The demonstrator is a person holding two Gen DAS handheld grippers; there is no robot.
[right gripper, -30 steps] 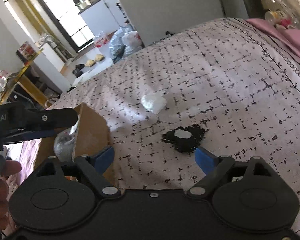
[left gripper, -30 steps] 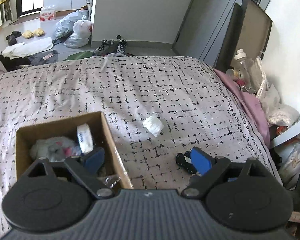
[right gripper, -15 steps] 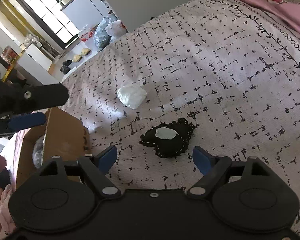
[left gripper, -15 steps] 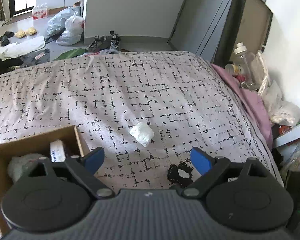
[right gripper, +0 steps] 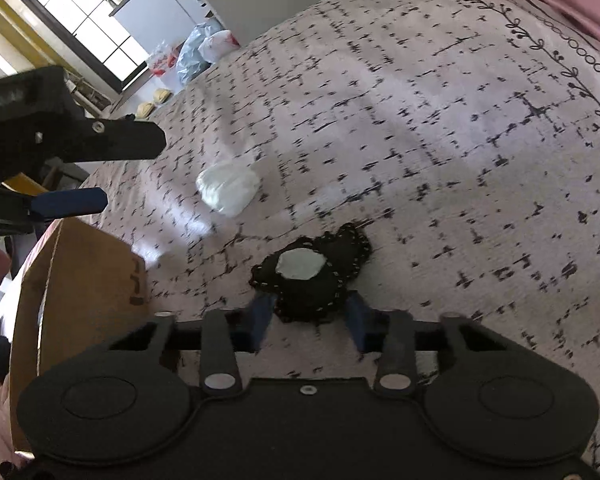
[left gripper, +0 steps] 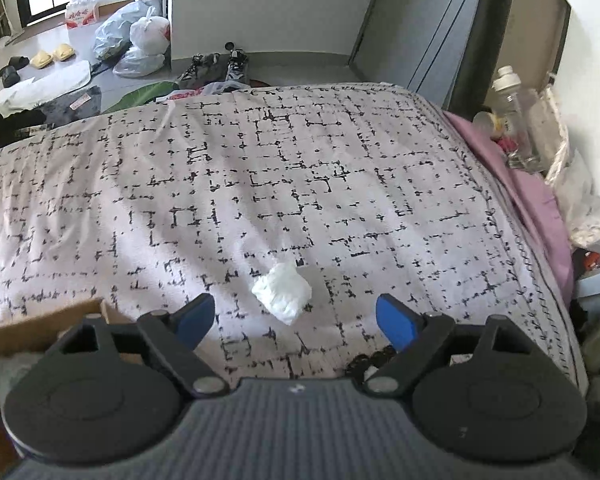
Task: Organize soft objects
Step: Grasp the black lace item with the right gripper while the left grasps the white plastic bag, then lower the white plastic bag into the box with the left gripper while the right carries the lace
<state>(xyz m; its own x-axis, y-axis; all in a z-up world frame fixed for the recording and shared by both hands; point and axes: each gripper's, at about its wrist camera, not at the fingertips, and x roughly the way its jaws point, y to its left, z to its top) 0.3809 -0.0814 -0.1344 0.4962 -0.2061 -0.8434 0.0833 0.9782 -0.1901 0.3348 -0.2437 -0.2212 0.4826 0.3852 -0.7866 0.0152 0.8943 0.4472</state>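
A crumpled white soft wad [left gripper: 283, 293] lies on the patterned bedspread, just ahead of my open, empty left gripper [left gripper: 295, 317]; it also shows in the right wrist view [right gripper: 228, 187]. A black stitched soft toy with a white patch [right gripper: 312, 272] lies on the bed, and my right gripper [right gripper: 310, 316] has closed its blue fingers against the toy's near end. The toy's edge peeks out in the left wrist view [left gripper: 370, 361]. The cardboard box [right gripper: 80, 280] stands at the left, with white soft items inside [left gripper: 4, 368].
The bed's right edge carries a pink sheet [left gripper: 532, 200], with bottles [left gripper: 516, 116] and bags beside it. Beyond the far edge, shoes [left gripper: 216, 66] and plastic bags [left gripper: 140, 40] lie on the floor. The left gripper [right gripper: 60, 144] hovers at the left of the right wrist view.
My left gripper moved from over the box toward the white wad. My right gripper came down to the black toy and closed from wide open onto it.
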